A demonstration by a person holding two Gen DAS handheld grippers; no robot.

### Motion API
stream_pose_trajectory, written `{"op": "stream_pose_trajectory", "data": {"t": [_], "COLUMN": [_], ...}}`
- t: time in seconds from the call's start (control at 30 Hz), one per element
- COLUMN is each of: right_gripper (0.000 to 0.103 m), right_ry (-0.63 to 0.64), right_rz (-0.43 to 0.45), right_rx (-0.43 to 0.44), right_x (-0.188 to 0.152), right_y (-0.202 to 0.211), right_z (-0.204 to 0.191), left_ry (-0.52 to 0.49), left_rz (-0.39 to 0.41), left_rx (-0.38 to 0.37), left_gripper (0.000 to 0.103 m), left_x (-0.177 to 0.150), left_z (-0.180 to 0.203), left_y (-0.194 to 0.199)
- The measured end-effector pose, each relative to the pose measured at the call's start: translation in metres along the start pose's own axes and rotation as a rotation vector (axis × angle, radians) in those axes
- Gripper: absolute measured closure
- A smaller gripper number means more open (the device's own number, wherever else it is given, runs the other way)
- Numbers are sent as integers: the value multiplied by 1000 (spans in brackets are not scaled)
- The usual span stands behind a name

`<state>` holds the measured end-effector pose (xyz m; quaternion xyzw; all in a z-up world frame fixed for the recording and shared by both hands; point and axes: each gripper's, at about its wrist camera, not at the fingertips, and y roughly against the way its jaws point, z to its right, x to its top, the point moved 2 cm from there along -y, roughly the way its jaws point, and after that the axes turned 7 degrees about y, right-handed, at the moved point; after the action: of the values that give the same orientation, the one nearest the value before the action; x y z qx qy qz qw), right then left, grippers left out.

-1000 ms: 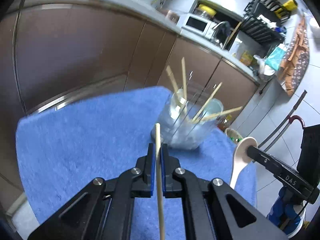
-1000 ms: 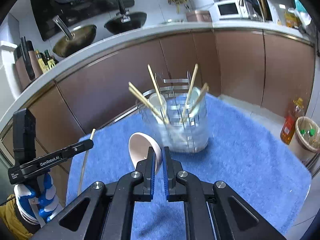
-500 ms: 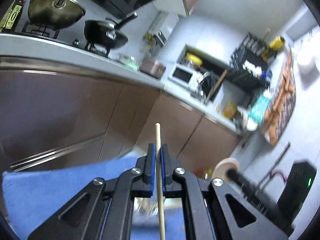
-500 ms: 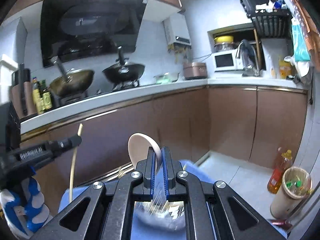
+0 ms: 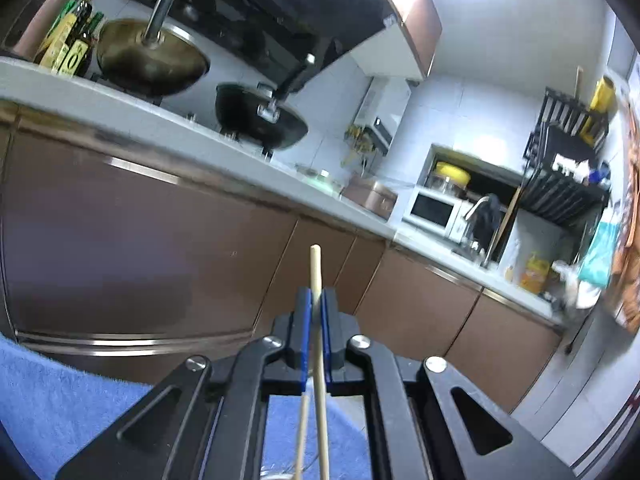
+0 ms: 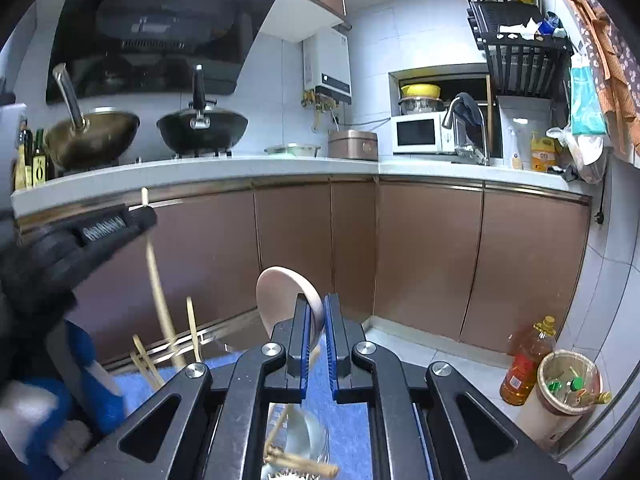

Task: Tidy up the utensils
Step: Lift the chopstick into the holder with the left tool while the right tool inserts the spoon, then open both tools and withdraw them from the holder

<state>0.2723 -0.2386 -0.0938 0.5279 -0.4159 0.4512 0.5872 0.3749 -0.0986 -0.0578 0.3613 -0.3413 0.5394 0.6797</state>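
Note:
My left gripper [image 5: 316,320] is shut on a wooden chopstick [image 5: 315,264] that stands upright between the blue pads. Below them a second chopstick [image 5: 302,432] rises from the clear utensil holder, whose rim barely shows at the bottom edge. My right gripper [image 6: 316,320] is shut on a pale spoon [image 6: 280,292], bowl up. The clear holder [image 6: 296,444] with several chopsticks sits directly beneath the right fingers. In the right wrist view the left gripper [image 6: 142,216] hangs at left, its chopstick [image 6: 158,288] slanting down toward the holder.
A blue towel [image 5: 60,400] covers the table under the holder. Brown cabinets [image 6: 420,260] and a grey counter with two woks [image 6: 200,128] and a microwave [image 6: 416,134] lie behind. An oil bottle [image 6: 524,364] and a bin [image 6: 568,392] stand on the floor at right.
Both grippers rose and tipped up toward level, so the holder slid from mid-view to the bottom edge. The left gripper with its chopstick came closer to the holder. Both grips held.

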Motion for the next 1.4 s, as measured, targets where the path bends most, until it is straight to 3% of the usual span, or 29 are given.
{"op": "stream_pose_trajectory", "data": {"t": [0.17, 0.3, 0.47, 0.53, 0.73, 0.83, 1.0, 1.2, 1.4], "right_gripper": [91, 61, 59, 51, 31, 14, 1, 0, 0], "right_ry": [17, -8, -21, -34, -76, -92, -131, -112, -64], "right_rz": [-26, -43, -24, -22, -77, -106, -122, -144, -144], "right_rx": [17, 41, 34, 29, 34, 25, -22, -60, -83], "right_x": [-22, -26, -14, -8, -10, -15, -23, -28, -28], "right_y": [3, 10, 37, 55, 107, 127, 158, 181, 198], "right_z": [-6, 0, 5, 8, 8, 6, 9, 2, -12], "left_ry": [-21, -45, -84, -148, -278, -341, -402, -416, -436], "left_rz": [-53, -114, -157, -175, -249, -258, -240, -190, -167], "left_rx": [-26, -63, -73, -32, 47, 92, 146, 210, 218], "left_gripper": [95, 70, 62, 55, 51, 44, 36, 30, 30], "left_x": [-26, -32, -18, -11, -5, -5, -1, 10, 17], "left_z": [-16, -19, -19, -19, -28, -33, -41, -49, -52], "left_y": [-4, 5, 33, 52, 108, 141, 187, 232, 260]}}
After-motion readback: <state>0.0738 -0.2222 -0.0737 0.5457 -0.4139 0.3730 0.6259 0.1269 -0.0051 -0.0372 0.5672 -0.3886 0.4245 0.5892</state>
